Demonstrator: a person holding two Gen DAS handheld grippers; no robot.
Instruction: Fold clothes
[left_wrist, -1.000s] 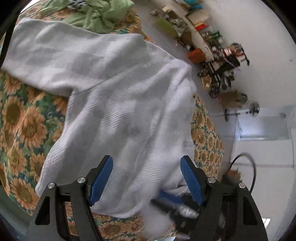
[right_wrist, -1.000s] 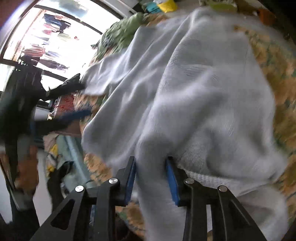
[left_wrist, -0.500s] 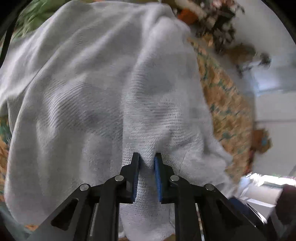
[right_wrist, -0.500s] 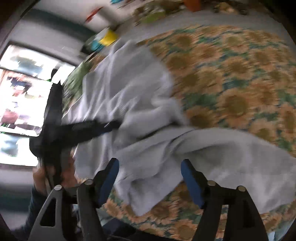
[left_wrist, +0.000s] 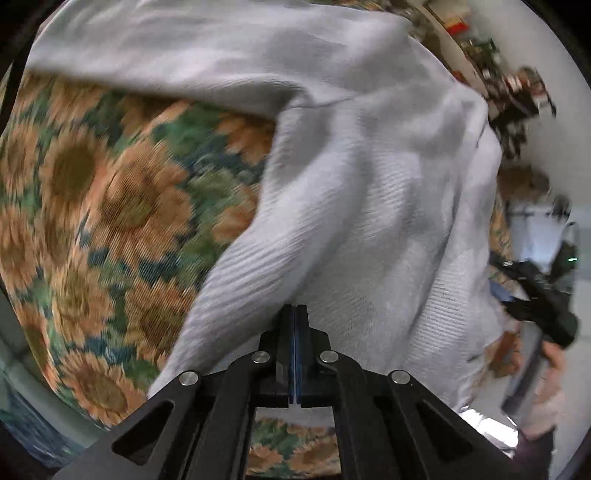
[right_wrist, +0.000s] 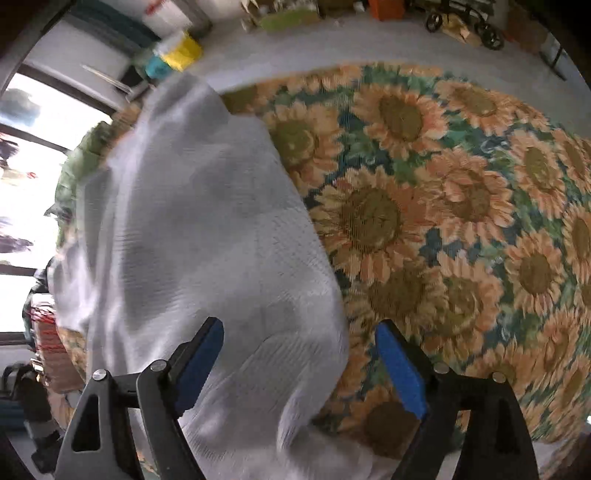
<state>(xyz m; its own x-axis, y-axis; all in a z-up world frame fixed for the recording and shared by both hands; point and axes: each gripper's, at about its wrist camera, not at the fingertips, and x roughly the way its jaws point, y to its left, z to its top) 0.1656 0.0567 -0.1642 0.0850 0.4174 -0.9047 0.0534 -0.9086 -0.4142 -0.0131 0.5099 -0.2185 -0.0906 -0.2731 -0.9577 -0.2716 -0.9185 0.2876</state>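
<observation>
Since the earlier frame, the left gripper (left_wrist: 294, 314) has closed on the pale grey waffle-knit garment (left_wrist: 369, 192), pinching a fold near its hem, while the right gripper (right_wrist: 299, 354) has let go and stands open over the garment's edge. The garment lies across the sunflower-print bedspread (right_wrist: 461, 221). Good practice: right jaws should take the hem edge level with the left before lifting.
</observation>
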